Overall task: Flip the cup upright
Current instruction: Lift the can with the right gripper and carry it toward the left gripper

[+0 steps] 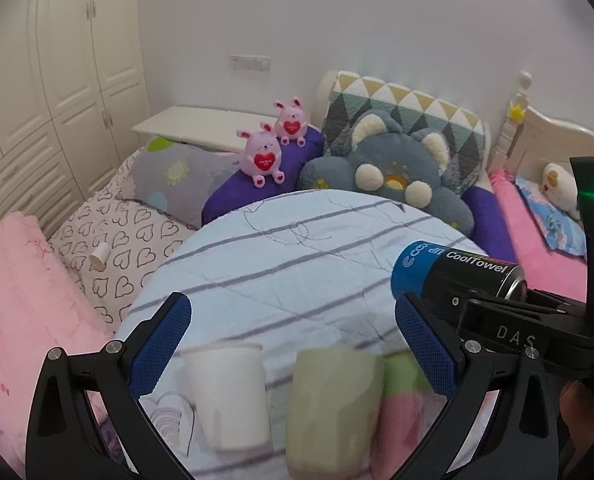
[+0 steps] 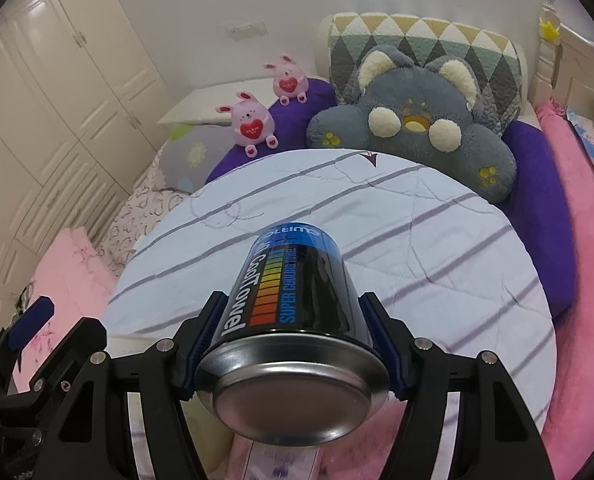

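Note:
A white paper cup stands upside down on the striped round surface, wide end down, close below my left gripper, which is open with the cup near its left finger. My right gripper is shut on a black and blue CoolTowel can, held on its side with the metal bottom toward the camera. The can also shows in the left wrist view, at the right, in the right gripper's fingers.
A pale green roll and a folded green and pink cloth lie right of the cup. A grey plush cushion, two pink bunnies, pillows and a small white tube lie on the bed behind.

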A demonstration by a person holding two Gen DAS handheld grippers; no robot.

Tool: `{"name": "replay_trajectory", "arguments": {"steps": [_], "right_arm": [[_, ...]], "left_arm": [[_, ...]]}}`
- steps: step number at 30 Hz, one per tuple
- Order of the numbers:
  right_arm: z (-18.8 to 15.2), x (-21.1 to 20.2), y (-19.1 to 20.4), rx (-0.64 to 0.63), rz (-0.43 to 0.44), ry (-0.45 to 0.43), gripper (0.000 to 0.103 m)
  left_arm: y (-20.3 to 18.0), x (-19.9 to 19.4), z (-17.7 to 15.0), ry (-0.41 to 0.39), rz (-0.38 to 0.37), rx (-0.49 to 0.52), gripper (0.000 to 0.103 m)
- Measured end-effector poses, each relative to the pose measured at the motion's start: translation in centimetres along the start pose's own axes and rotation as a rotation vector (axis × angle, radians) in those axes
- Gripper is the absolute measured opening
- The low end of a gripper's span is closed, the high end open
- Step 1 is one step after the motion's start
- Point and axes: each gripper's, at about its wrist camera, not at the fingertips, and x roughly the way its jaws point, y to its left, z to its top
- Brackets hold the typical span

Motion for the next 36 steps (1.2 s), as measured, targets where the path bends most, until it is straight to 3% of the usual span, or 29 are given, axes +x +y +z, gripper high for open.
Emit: {"name": "replay_trajectory", "arguments": {"steps": [9,16,22,28,36], "right_arm": [[-6.4,-6.1,2.2,-0.059,0.044,-0.072,0.068],[-12.5,-7.7,3.3,-0.072,0.102,-0.085,0.068],[-16.4,-7.1,4.4,-0.062,0.161,-0.078,0.068],[-19.1,-4.3,4.9,-0.052,0.179,-0.024,0.068],[-20.0,-2.7,4.5,-0.072,0.206,0.001,0.072]], "left_arm": [[1.2,-6.3,-4.9,-0.037,-0.054,-0.011,0.103],[3.5,-9.4,-8.9,-0.023,-0.067,-0.030,0.103],[4.2,-9.3,-11.8,0.031,-0.033,-0.032,0.103],[3.6,-7.7,-14.6,0.112,0.000,0.033,0.103],[3.0,-6.0,-16.5,0.192,-0.009,0.032,0.103]]}}
